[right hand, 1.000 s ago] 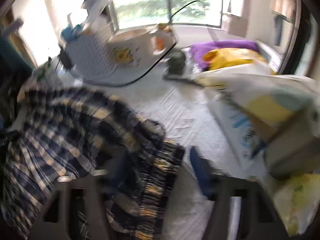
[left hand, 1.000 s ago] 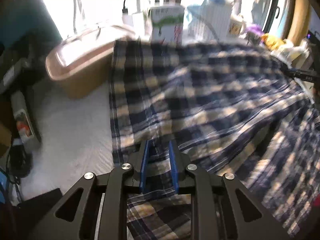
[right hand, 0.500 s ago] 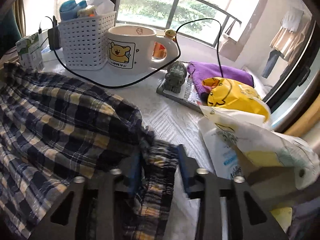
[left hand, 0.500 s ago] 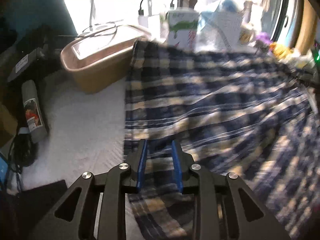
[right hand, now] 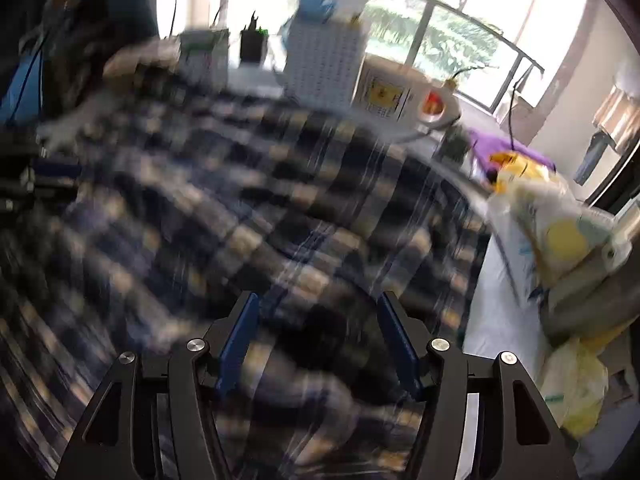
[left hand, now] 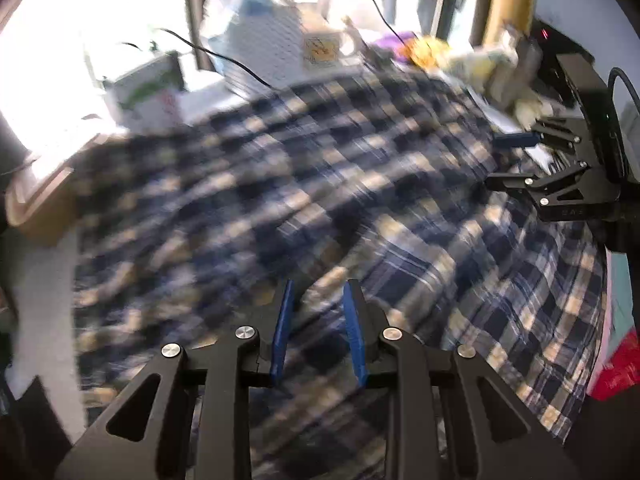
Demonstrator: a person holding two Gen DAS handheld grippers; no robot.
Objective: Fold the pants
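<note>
The pants (left hand: 320, 200) are navy and cream plaid and lie spread over the white table; both views are motion-blurred. My left gripper (left hand: 318, 336) sits over the near part of the cloth with its blue pads apart and nothing pinched between them. My right gripper (right hand: 318, 344) hovers over the pants (right hand: 240, 220) with its blue pads wide apart. The right gripper also shows in the left wrist view (left hand: 520, 148) at the right edge of the cloth.
A white basket (right hand: 324, 68), a cartoon mug (right hand: 388, 96), a small carton (left hand: 152, 96) and cables stand behind the pants. A brown tub (left hand: 36, 200) is at the left. Yellow bags (right hand: 560, 240) and a purple cloth (right hand: 504, 152) crowd the right.
Both grippers have let go: the left pads stand wider and the right pads have opened wide. Both have swung over the spread cloth, and the pants now cover more of the table.
</note>
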